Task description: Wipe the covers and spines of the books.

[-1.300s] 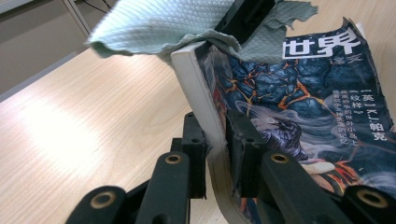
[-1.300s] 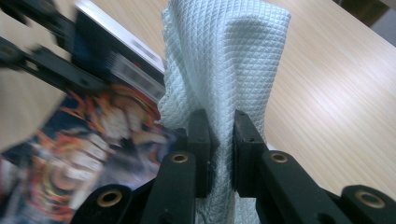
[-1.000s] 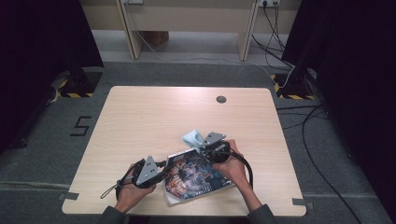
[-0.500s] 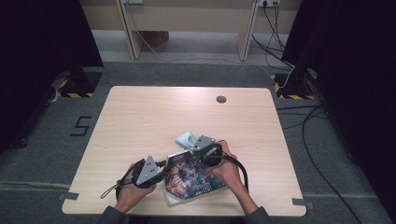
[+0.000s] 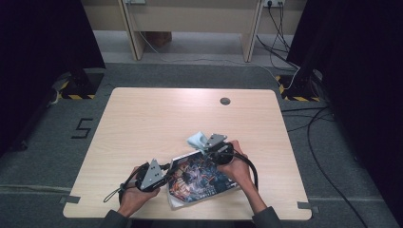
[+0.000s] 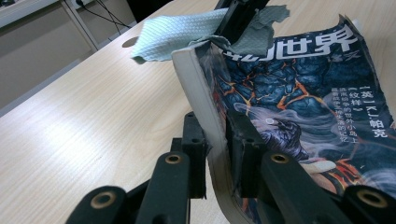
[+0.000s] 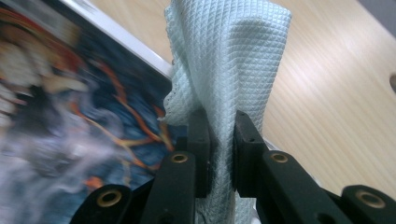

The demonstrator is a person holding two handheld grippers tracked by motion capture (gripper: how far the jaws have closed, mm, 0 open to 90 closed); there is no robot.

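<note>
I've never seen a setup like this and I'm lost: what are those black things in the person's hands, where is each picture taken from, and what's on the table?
No machine here: a person sits at a wooden table and holds a hand-held two-jaw tool in each hand. One picture comes from a fixed camera above, looking down on the table. The other two come from small cameras riding on the tools, looking along their black jaws.

On the table lies a book with a dark, fiery cover, and a pale blue cloth at its far edge.

The left tool is shut on the book's edge, near the spine. The right tool is shut on the cloth, bunched between its jaws and hanging over the book's cover. It looks like wiping the cover while the other tool steadies the book.
</note>
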